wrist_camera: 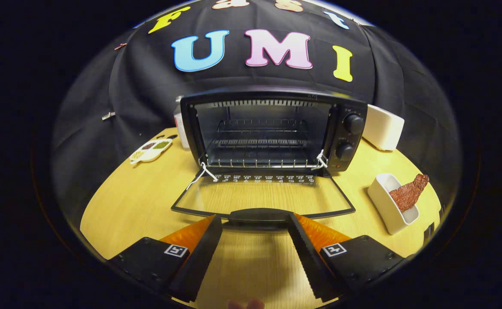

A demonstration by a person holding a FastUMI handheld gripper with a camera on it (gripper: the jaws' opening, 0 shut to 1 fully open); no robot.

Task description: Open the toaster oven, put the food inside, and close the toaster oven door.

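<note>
Oven [272, 128] door [263, 197] lies fully down on the desk [139, 197]. My tongs [255, 225] stand wide apart, empty, flanking the handle [259, 216]. Food [409, 193] sits far right in a tray [384, 201]; I judge a careless swing could tip it.

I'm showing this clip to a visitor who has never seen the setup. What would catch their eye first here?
First the black toaster oven at the back of the wooden table, its glass door folded flat toward the camera and its wire rack bare. Next the hand-held gripper, fingers open, with the door's handle between their tips. Beyond the fingers, beside the oven's knob side, a reddish-brown piece of food sticks out of a white dish.
</note>
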